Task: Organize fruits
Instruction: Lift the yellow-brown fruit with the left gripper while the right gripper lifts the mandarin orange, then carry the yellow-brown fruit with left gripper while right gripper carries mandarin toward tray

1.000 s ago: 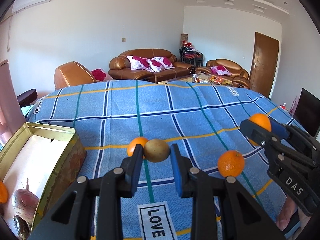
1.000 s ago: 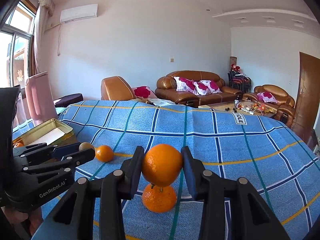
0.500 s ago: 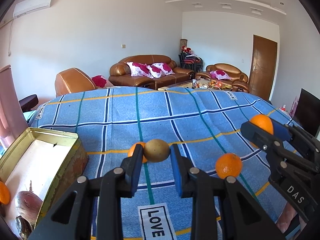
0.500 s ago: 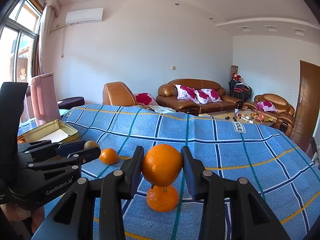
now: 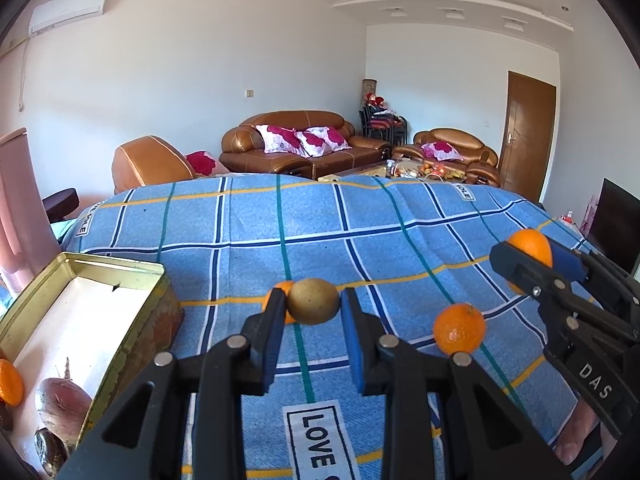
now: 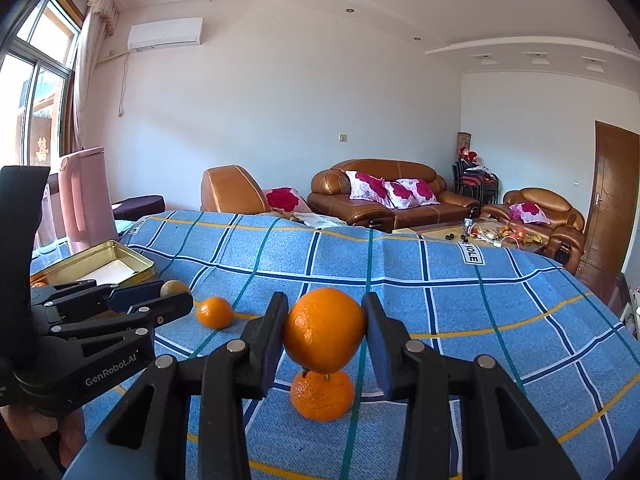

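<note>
In the left wrist view my left gripper (image 5: 313,304) is shut on a brownish-green round fruit (image 5: 313,301), held above the blue checked cloth (image 5: 360,220). An orange (image 5: 280,287) peeks out behind its left finger, and a second orange (image 5: 459,329) lies to the right. My right gripper (image 6: 325,320) is shut on a large orange (image 6: 324,330), with another orange (image 6: 322,396) on the cloth right below it. A smaller orange (image 6: 215,312) lies further left, near the left gripper (image 6: 172,296). The right gripper (image 5: 520,256) shows at the right edge of the left wrist view.
An open gold tin (image 5: 92,276) stands at the left edge of the cloth; it holds an orange (image 5: 8,382) and a reddish-purple fruit (image 5: 60,400). A pink jug (image 6: 84,196) stands behind the tin (image 6: 116,258). Brown sofas (image 6: 384,200) lie beyond the table.
</note>
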A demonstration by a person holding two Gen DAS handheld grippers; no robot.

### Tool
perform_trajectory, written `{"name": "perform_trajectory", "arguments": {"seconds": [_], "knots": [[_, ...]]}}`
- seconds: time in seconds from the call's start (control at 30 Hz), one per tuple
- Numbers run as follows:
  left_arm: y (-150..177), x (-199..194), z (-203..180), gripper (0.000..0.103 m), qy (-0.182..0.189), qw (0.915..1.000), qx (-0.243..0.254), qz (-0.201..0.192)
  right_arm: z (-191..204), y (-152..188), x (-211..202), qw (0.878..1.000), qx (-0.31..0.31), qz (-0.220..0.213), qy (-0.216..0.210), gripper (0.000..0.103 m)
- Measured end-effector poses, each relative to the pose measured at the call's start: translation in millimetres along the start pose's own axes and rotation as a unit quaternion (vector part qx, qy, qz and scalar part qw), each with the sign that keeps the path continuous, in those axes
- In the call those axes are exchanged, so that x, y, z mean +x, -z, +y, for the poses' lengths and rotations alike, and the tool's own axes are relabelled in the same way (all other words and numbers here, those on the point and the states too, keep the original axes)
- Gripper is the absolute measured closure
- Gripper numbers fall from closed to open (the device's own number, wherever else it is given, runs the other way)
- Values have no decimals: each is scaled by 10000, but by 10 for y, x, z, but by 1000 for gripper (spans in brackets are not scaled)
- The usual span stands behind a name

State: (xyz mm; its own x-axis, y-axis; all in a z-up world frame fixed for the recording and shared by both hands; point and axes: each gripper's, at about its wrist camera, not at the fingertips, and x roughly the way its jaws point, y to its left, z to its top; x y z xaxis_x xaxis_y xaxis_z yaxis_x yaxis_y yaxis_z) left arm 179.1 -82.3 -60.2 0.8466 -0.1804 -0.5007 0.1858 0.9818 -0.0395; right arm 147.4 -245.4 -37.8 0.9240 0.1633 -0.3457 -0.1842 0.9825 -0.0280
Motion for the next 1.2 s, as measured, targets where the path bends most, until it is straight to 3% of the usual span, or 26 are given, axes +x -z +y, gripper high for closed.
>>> {"name": "perform_trajectory", "arguments": {"seconds": [0.17,1.2], "knots": [[50,-61,55,74,41,9999,8,102,-4,15,-60,9999,125,22,-72,63],[247,-629,298,74,-184,9988,2,-447,425,87,-382,9992,-36,-162,-376,63]]}}
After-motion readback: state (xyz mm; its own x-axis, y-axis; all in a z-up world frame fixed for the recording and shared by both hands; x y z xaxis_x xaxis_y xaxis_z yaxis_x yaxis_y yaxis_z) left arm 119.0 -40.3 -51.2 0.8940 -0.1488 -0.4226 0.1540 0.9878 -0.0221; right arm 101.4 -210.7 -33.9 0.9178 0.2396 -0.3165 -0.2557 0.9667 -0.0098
